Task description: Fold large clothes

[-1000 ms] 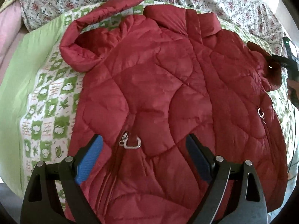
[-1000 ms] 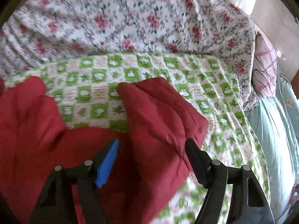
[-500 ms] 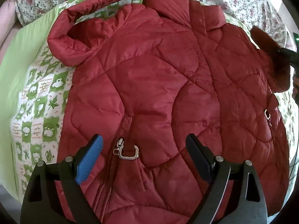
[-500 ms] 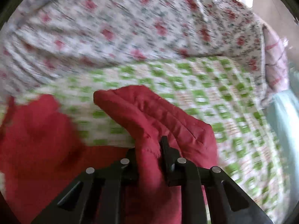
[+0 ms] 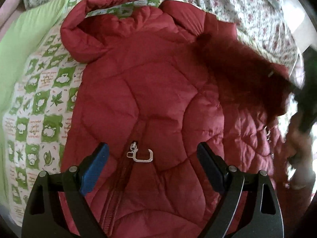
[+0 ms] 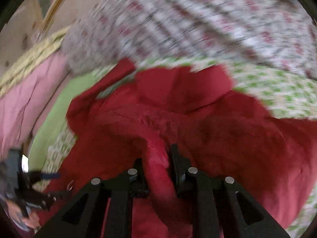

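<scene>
A red quilted jacket (image 5: 150, 91) lies spread on a green-and-white patterned sheet (image 5: 39, 107). Its zipper pull (image 5: 140, 154) sits between my left gripper's fingers. My left gripper (image 5: 152, 166) is open and empty, just above the jacket's lower front. My right gripper (image 6: 156, 158) is shut on the jacket's right sleeve (image 6: 158, 170) and holds it lifted over the jacket body (image 6: 237, 138). In the left wrist view the lifted sleeve (image 5: 247, 79) is a blurred dark red shape at the right. The left sleeve (image 5: 111, 2) curls at the top left.
A floral sheet (image 5: 237, 4) covers the bed beyond the jacket. A plain green cloth (image 5: 25, 39) lies at the left. Pink bedding (image 6: 29, 103) shows at the left of the right wrist view. The hand holding the right gripper (image 5: 303, 134) is at the right edge.
My right gripper closed on the right sleeve, then lifted and carried it leftward over the jacket body. My left gripper stayed open and drifted closer to the jacket.
</scene>
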A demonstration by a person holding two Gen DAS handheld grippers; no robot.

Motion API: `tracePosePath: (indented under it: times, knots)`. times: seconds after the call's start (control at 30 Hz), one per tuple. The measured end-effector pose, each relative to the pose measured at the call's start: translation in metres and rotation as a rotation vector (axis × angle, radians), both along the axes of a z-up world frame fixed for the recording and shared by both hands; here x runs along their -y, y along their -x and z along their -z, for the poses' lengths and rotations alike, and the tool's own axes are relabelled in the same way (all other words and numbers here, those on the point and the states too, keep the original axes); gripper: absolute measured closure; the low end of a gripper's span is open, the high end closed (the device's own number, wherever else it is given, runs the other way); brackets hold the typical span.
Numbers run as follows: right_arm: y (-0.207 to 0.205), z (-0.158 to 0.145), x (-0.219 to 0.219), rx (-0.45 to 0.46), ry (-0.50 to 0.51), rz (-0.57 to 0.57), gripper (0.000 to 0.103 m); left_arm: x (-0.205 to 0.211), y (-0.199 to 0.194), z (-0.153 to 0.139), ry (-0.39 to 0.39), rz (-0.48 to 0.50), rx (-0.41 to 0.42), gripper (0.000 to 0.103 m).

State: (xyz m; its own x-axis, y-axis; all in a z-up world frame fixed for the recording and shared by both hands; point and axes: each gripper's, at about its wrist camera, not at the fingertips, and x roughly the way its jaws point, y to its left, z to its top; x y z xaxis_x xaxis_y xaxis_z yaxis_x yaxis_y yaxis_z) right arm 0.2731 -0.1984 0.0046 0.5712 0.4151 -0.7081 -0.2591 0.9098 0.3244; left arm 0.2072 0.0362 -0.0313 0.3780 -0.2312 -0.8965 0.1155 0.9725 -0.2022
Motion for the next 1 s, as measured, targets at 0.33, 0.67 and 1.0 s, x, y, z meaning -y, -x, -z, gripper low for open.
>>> tracePosePath:
  times: [0.33,0.67,1.0]
  knots:
    - [0.000,0.025,-0.041,-0.045,0.055,-0.101,0.060,-0.022,-0.052,-0.013,0.205,-0.012,-0.045,0.012]
    - [0.009,0.027,-0.041,-0.069,0.019,-0.122,0.039,0.041,-0.141,0.008,0.163,0.098,-0.123,0.012]
    - [0.050,0.004,0.014,-0.056,-0.020,0.003,0.039,0.056,-0.127,-0.012,0.033,0.194,0.065,0.090]
